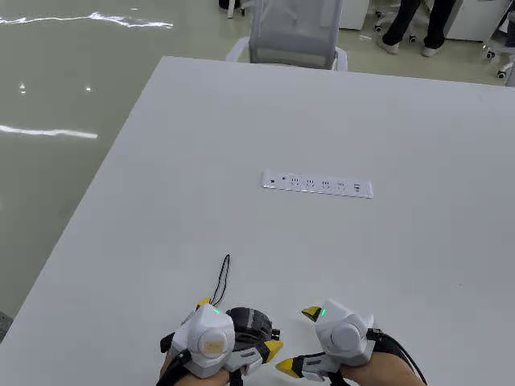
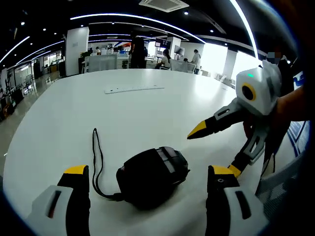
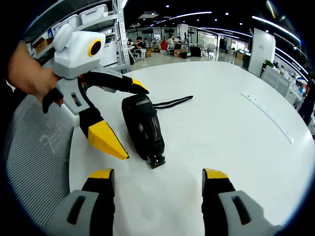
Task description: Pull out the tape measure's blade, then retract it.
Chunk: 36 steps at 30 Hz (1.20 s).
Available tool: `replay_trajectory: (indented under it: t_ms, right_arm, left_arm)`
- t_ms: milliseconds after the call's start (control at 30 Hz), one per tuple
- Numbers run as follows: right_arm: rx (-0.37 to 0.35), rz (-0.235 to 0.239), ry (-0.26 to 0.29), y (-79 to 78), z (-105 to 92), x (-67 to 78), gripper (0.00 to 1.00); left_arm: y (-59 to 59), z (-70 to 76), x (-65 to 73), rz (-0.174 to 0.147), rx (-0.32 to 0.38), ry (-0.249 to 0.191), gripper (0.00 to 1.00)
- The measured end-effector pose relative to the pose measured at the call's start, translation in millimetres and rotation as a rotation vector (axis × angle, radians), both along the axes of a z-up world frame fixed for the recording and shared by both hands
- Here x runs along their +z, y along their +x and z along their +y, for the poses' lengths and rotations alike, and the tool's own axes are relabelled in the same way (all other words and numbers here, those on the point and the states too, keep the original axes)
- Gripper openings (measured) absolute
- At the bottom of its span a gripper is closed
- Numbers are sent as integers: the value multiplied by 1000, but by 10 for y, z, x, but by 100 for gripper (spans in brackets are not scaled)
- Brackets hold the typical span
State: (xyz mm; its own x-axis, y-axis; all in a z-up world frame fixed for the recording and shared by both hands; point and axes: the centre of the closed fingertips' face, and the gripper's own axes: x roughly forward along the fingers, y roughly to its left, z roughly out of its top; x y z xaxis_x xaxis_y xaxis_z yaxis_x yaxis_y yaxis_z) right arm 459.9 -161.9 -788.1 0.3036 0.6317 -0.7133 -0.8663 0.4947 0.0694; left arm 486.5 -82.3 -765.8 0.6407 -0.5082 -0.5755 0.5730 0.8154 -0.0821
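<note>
A black tape measure [image 1: 251, 320] lies on the white table [image 1: 265, 121] near its front edge, and its black wrist strap [image 1: 221, 277] trails away from me. My left gripper [image 1: 238, 326] is open, one jaw on each side of the case [image 2: 152, 174] and neither closed on it. My right gripper [image 1: 298, 339] is open just right of the case, with nothing between its jaws. In the right gripper view the tape measure [image 3: 142, 125] shows its blade hook [image 3: 156, 161] pointing toward my right gripper [image 3: 158, 173], and the left gripper [image 3: 129, 120] straddles the case. The blade looks retracted.
A white power strip [image 1: 316, 184] lies flat mid-table, well beyond the grippers. A grey chair [image 1: 294, 32] stands at the far edge, with a person's legs [image 1: 414, 24] behind it. The table's left edge [image 1: 88, 193] runs diagonally, with floor below.
</note>
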Motion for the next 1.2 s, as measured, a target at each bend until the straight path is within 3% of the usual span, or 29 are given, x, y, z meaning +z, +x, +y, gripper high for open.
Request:
replay_trajectory:
  t_ms: [100, 167, 200, 233, 300, 367, 433, 467, 667, 700, 733, 767, 833, 933, 967, 1067, 1200]
  right_arm:
    - [-35, 9, 24, -28, -10, 30, 84]
    - [-60, -5, 28, -24, -47, 69, 92]
    - [-74, -10, 35, -19, -60, 93, 93]
    - [-86, -9, 42, -27, -90, 122, 93]
    - [-100, -13, 50, -37, -132, 150, 95]
    - [-126, -23, 54, -38, -199, 182, 99]
    - [-158, -24, 66, -44, -269, 201, 100]
    - [-176, -27, 74, -48, -307, 221, 100]
    - [-232, -49, 88, -113, -465, 284, 100]
    - [-236, -53, 88, -127, -485, 295, 100]
    - [-243, -64, 87, -147, -516, 324, 100]
    - [-247, -72, 90, -162, -534, 344, 99]
    - [-260, -78, 96, -212, -575, 378, 99]
    - [-280, -85, 101, -276, -656, 397, 99]
    - [-290, -84, 107, -308, -691, 400, 99]
    - [-330, -80, 117, -356, -801, 385, 99]
    - [-363, -88, 114, -429, -933, 375, 99]
  left_arm:
    - [-43, -3, 50, -3, -38, -34, 99]
    - [-53, -21, 129, -10, -49, -106, 99]
    - [-73, -20, 135, 9, -48, -131, 99]
    - [-134, 15, 100, 56, -67, -133, 99]
    - [-112, 109, 102, 30, -65, -107, 99]
    - [-130, 221, 92, 38, -65, -89, 99]
    - [-177, 287, 90, 93, -51, -143, 99]
    - [-176, 325, 117, 91, -46, -169, 99]
    - [-289, 469, 172, 97, -72, -155, 99]
    - [-302, 472, 199, 78, -85, -161, 99]
    - [-289, 485, 263, 25, -99, -171, 97]
    - [-320, 526, 222, 46, -86, -165, 99]
    - [-331, 603, 210, 56, -74, -158, 99]
    - [-348, 718, 241, 50, -50, -166, 99]
    - [-392, 733, 229, 82, -46, -190, 99]
    - [-410, 847, 230, 58, -41, -167, 99]
    - [-444, 956, 312, 55, -21, -190, 99]
